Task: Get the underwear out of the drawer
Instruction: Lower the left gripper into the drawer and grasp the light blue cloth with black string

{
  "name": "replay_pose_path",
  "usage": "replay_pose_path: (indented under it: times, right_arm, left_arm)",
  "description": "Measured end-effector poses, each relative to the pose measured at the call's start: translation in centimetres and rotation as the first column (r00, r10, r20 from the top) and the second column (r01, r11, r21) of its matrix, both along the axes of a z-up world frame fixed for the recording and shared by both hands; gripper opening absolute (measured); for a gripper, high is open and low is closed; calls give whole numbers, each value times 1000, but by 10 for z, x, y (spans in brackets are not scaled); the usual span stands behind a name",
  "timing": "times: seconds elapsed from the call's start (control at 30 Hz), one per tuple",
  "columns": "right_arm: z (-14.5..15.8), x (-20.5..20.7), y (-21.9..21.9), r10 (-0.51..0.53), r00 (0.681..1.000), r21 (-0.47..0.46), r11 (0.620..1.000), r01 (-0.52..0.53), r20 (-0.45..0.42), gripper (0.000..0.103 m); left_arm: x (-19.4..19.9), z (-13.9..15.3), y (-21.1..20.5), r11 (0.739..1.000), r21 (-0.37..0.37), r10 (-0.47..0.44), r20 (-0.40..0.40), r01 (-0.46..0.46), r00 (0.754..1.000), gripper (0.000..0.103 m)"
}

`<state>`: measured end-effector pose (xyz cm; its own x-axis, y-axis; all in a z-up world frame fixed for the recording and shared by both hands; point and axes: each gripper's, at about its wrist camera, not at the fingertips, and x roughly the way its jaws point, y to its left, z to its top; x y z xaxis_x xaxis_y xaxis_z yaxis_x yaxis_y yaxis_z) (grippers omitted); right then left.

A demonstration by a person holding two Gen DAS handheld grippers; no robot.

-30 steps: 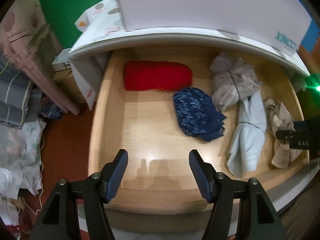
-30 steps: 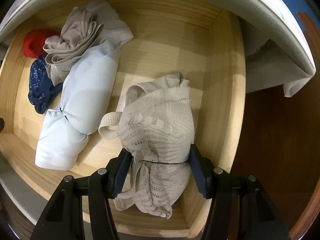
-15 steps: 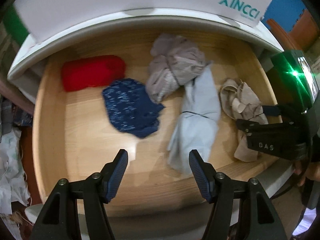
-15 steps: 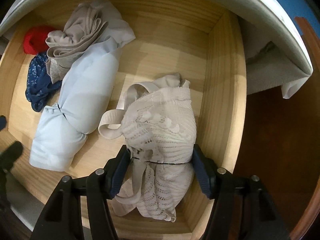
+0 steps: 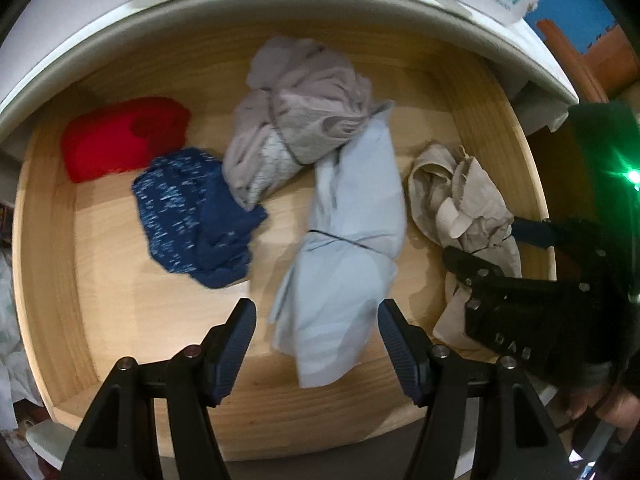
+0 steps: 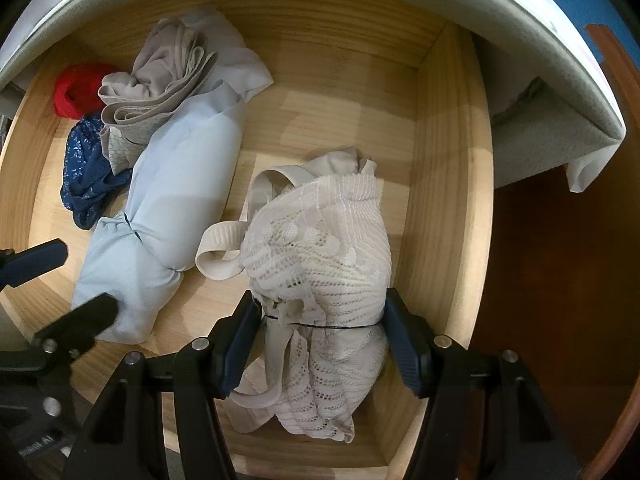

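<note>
- My left claw (image 5: 316, 344) has swung right, now spread over the pale blue roll (image 5: 348, 240).
- My right claw (image 6: 320, 340), jaws just eased wider, pinches the lace bundle (image 6: 320, 276) in the drawer (image 6: 448, 200).

Left tongs (image 5: 316, 344) agape, right tongs (image 6: 320, 344) clamped

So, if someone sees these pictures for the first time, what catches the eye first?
Probably the right gripper, whose fingers press both sides of a white lace bundle near the right wall of the wooden drawer. Next, the red roll in the far left corner, beside a navy patterned piece. The left gripper hangs open above a pale blue roll.
</note>
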<state>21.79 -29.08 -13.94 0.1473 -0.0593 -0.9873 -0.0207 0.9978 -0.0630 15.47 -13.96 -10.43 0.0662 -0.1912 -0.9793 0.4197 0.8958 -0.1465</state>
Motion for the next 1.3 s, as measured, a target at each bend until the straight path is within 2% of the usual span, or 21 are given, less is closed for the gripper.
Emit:
replay_pose_path:
  times: [0.13, 0.23, 0.43, 0.57, 0.87, 1.17, 1.23, 1.3]
  right_arm:
    - [4, 0, -3, -3, 1000, 10, 1000, 3, 2, 59]
    - [7, 2, -4, 1, 1000, 11, 1000, -1, 2, 59]
    - [8, 3, -4, -1, 1000, 13, 1000, 1, 2, 59]
    - [7, 3, -4, -1, 1000, 13, 1000, 1, 2, 59]
    - [7, 3, -5, -3, 1000, 14, 1000, 3, 3, 59]
    - [8, 3, -5, -1, 1000, 15, 1000, 1, 5, 59]
    - [8, 3, -5, -1, 1000, 14, 1000, 1, 5, 59]
    - [7, 3, -5, 1, 1000, 13, 1000, -1, 4, 59]
  left_arm:
    - [8, -7, -12, 999, 36, 11, -1, -11, 1000, 65]
    - [16, -14, -12, 999, 29, 35, -48, -33, 998, 65]
    - [24, -20, -9, 998, 33, 62, -81, -59, 995, 65]
    - [31, -28, -5, 994, 37, 102, -139, -98, 985, 65]
    - [33, -32, 7, 989, 32, 149, -192, -146, 970, 65]
    - [34, -35, 1, 991, 32, 133, -173, -129, 976, 65]
    - [33, -31, -3, 993, 26, 114, -153, -111, 982, 62]
    - [32, -30, -8, 996, 14, 88, -165, -87, 982, 49]
